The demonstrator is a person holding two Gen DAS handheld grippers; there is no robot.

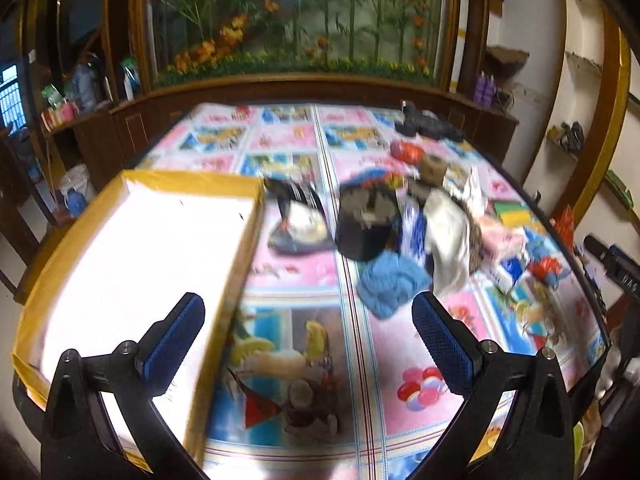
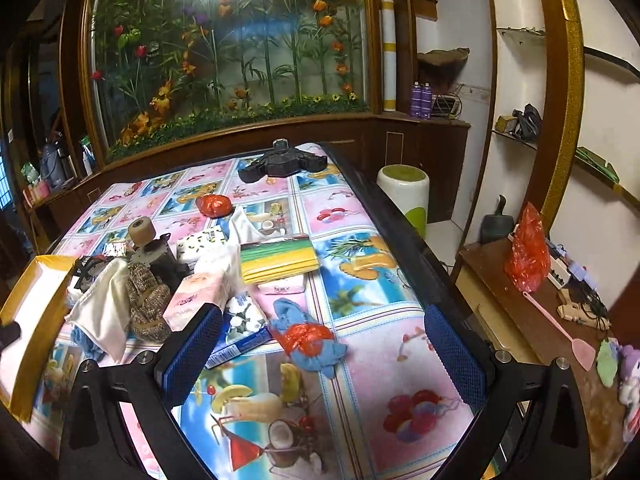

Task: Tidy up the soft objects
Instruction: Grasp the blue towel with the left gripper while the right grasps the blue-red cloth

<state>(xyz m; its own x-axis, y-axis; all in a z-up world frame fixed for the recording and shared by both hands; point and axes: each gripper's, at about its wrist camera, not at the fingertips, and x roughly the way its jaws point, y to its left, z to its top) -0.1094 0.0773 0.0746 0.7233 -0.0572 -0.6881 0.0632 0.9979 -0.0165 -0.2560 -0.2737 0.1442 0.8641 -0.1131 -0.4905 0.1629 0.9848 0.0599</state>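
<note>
A yellow-rimmed white box (image 1: 132, 248) lies at the table's left; it also shows in the right wrist view (image 2: 28, 320). Soft things lie in a pile to its right: a blue knit cloth (image 1: 394, 282), a white cloth (image 1: 448, 248) (image 2: 102, 312), a brown knit hat (image 2: 146, 300), a blue cloth with a red bag (image 2: 308, 340), and tissue packs (image 2: 196, 292). My left gripper (image 1: 308, 332) is open and empty, above the box's right edge. My right gripper (image 2: 320, 354) is open and empty, just short of the blue cloth with the red bag.
A black pot (image 1: 366, 224) and a dark shoe-like thing (image 1: 298, 220) stand between box and pile. A yellow-green packet (image 2: 278, 258), a red bag (image 2: 214, 205) and a black device (image 2: 282, 164) lie further back. A side table (image 2: 532, 320) stands to the right.
</note>
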